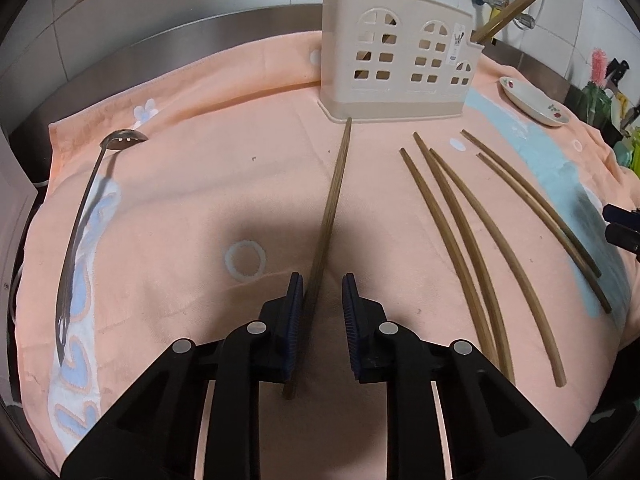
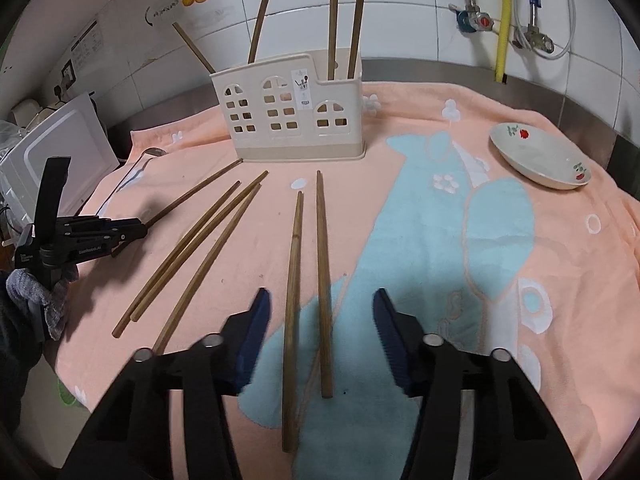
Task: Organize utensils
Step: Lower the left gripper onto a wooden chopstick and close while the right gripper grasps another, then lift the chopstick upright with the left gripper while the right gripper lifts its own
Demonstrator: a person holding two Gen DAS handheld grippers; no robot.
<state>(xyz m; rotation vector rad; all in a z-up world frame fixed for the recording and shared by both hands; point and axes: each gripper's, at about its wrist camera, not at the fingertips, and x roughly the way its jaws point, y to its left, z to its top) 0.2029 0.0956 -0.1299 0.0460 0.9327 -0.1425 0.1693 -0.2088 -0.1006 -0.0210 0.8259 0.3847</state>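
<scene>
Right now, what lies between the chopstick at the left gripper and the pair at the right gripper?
Three loose chopsticks lie there on the towel, nothing else; both wrist views show them.

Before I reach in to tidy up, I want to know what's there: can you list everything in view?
towel: one, peach with blue patterns, covering the counter
holder: one, beige, at the back of the towel
standing chopsticks: four, brown, in the holder
lying chopsticks: six, brown, on the towel in front of the holder
slotted spoon: one, silver, left side of the towel
dish: one, white with red flowers, back right
appliance: one, white, left of the towel
hose: one, yellow, on the tiled wall
left gripper: black, open around one chopstick
right gripper: black, open around two chopsticks
gloved hand: grey, holding the left gripper
</scene>
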